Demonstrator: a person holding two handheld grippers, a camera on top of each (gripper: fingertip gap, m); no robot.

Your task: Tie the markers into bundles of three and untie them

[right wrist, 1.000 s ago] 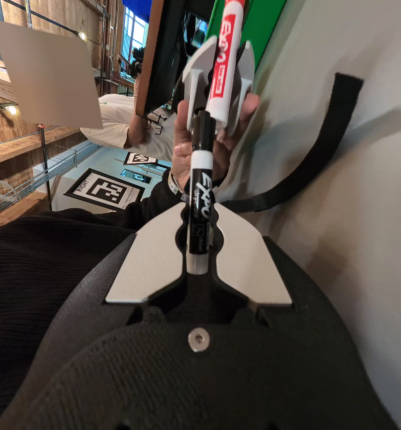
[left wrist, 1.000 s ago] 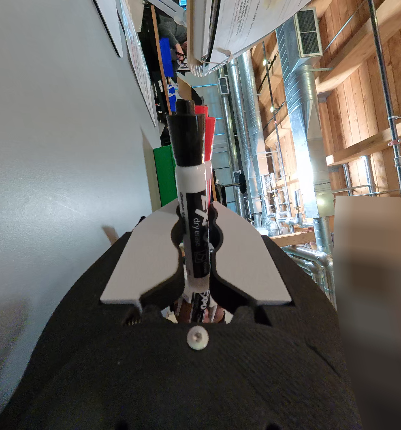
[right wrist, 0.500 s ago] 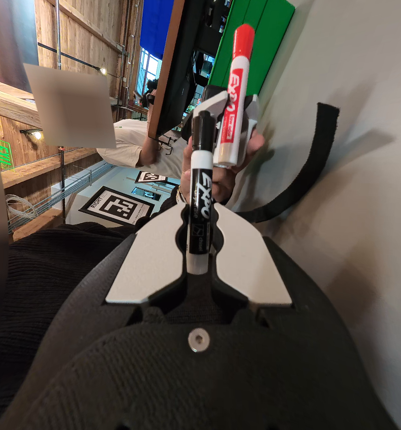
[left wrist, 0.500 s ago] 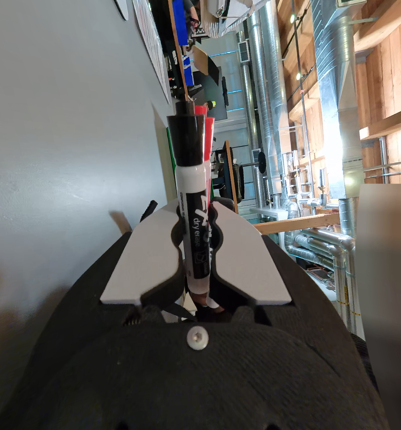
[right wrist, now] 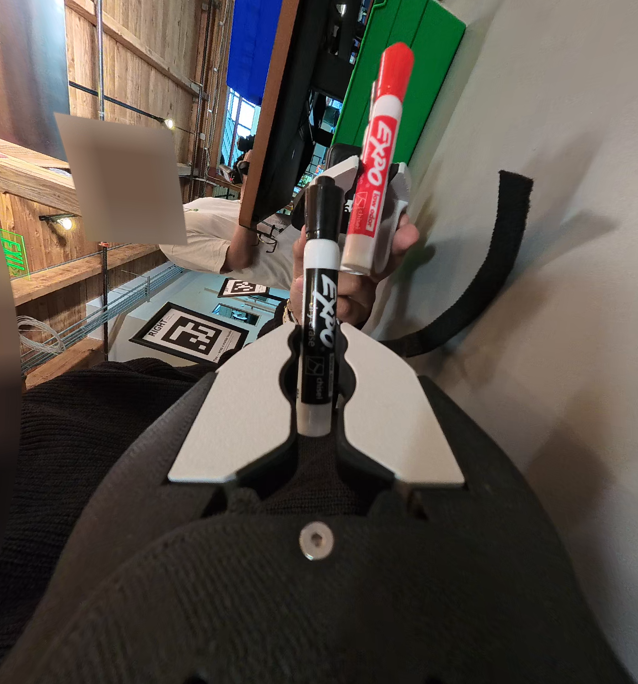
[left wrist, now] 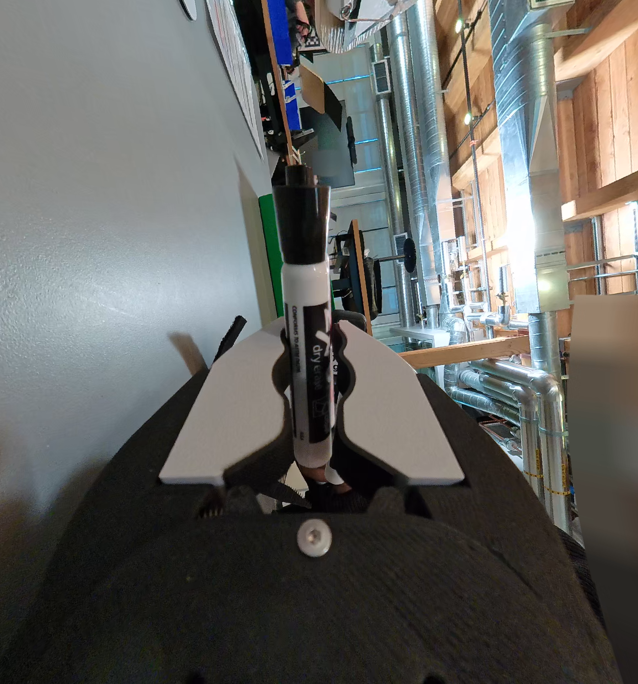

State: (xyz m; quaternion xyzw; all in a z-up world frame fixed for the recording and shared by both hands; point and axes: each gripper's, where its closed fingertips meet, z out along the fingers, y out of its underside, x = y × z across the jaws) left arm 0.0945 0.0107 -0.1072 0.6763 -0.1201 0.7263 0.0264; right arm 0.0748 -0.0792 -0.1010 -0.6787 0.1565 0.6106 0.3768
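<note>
My left gripper [left wrist: 312,325] is shut on a black marker [left wrist: 306,333] that stands out along its fingers. In the right wrist view the same gripper [right wrist: 378,170] shows farther off, held by a hand [right wrist: 350,296], with a red marker [right wrist: 378,159] clamped in it. My right gripper [right wrist: 319,327] is shut on a second black marker [right wrist: 319,296], whose cap sits just left of the red marker. A black strap [right wrist: 495,266] lies curved on the grey table [right wrist: 569,370], right of both grippers. Its tip shows in the left wrist view [left wrist: 232,329].
A green board [right wrist: 402,74] stands at the table's far edge. A person in a light shirt [right wrist: 206,237] sits beyond the grippers. Square-patterned marker cards [right wrist: 191,333] lie behind. Pipes and wooden walls fill the background. My right fingertips sit around 10 cm from my left ones.
The red marker in the left gripper has moved lower and to the right of the right gripper's black marker, whose cap now stands apart from it. The red caps no longer show in the left wrist view.
</note>
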